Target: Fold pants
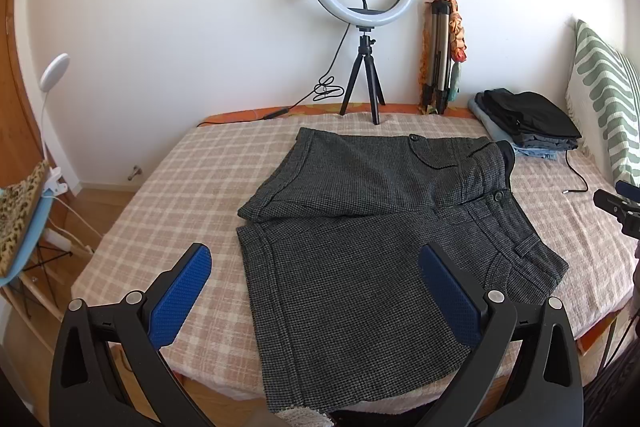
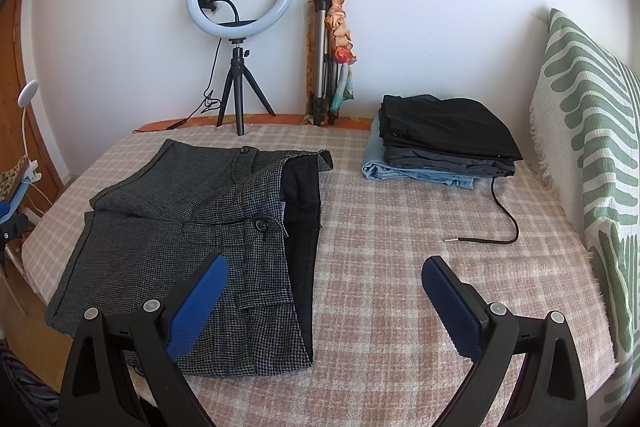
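Observation:
Grey houndstooth shorts [image 1: 360, 227] lie spread on the checked bed cover, waistband to the right, far leg lying slightly over the near one. They also show in the right wrist view [image 2: 192, 239], with the dark waistband lining turned outward. My left gripper [image 1: 316, 287] is open and empty, hovering above the near leg by the hem side. My right gripper [image 2: 324, 301] is open and empty, above the waistband end; its left finger [image 2: 200, 303] is over the cloth, its right finger over the bare cover. The right gripper's tip also shows at the left wrist view's right edge [image 1: 618, 207].
A stack of folded clothes [image 2: 440, 143] sits at the back right. A loose black cable [image 2: 500, 219] lies beside it. A ring light on a tripod [image 2: 240, 27], a folded tripod with scarves [image 2: 328, 59] and a green-patterned pillow [image 2: 592, 131] border the bed [image 2: 400, 267]. A chair [image 1: 20, 227] stands left.

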Available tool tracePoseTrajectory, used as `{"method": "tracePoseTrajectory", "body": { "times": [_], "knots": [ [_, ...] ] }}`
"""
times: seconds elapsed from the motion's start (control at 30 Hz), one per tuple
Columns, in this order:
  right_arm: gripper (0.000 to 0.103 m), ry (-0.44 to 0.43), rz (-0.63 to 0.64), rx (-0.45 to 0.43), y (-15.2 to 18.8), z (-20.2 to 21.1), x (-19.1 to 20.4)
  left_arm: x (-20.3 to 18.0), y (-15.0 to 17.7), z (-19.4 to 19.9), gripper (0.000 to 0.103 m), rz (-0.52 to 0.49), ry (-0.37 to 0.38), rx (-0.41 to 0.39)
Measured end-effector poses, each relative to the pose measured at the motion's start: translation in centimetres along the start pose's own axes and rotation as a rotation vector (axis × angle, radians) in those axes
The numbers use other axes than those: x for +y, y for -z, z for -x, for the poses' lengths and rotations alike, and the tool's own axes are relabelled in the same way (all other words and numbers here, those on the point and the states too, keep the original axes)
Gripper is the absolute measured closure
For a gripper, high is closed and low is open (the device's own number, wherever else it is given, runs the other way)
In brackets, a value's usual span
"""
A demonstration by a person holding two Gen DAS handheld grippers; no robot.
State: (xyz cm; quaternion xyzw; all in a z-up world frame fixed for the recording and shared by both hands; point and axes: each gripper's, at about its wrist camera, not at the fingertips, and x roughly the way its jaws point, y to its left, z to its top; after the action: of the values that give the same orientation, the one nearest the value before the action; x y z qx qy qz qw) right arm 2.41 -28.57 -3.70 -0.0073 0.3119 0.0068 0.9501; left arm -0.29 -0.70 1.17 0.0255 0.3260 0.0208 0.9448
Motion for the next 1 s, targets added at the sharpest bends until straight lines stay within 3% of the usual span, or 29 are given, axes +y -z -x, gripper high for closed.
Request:
{"method": "tracePoseTrajectory", "body": {
  "times": [1.0],
  "knots": [
    [0.004, -0.008, -0.005, 0.004, 0.00, -0.06, 0.05, -0.06, -0.03, 0.04, 0.000, 0.000, -0.003, -0.002]
  ]
}}
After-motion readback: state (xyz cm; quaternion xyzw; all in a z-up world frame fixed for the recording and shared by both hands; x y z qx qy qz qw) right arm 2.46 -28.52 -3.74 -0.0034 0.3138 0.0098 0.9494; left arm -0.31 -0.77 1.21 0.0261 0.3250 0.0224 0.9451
